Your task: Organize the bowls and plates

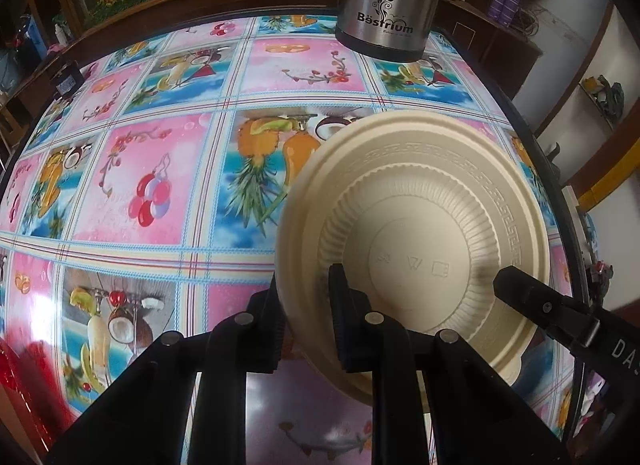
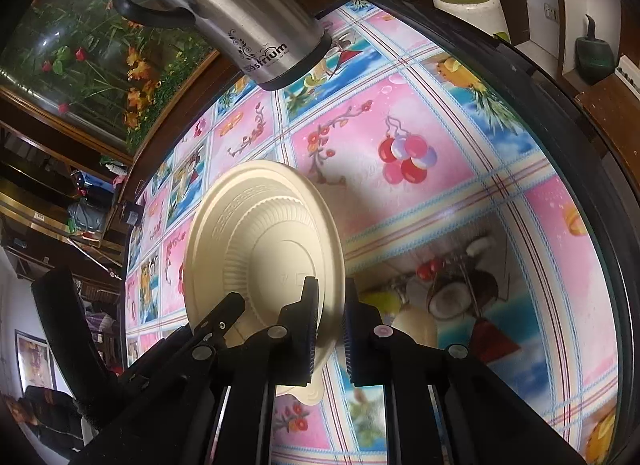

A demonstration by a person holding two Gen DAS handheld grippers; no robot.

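**Two hand-held grippers clamp a cream bowl over a bright desk**

A round desk [image 1: 168, 185] with a dark rim fills both views. It is covered by a glossy cloth printed in squares: pink panels with balloons and flower sprigs, blue panels with pineapples, coconuts and drinks. Light glares off the cloth at the desk's near left edge.

The left hand-held gripper [image 1: 308, 329] is clenched on the near left rim of a cream plastic bowl [image 1: 420, 225], one finger outside the wall, one inside. The bowl is ribbed inside, with a key-pattern band, and sits tilted towards the desk's right edge. The right hand-held gripper [image 2: 330, 329] pinches the bowl's rim on the opposite side, its pads pressed against the thin edge.

At the far edge of the desk stands a steel flask [image 1: 384, 1] with a black base and handle. Behind it hangs a framed picture of flowers [image 2: 80, 65]. Dark wooden shelves line the room, and a white upturned pot [image 2: 470, 9] stands past the desk's far right edge.
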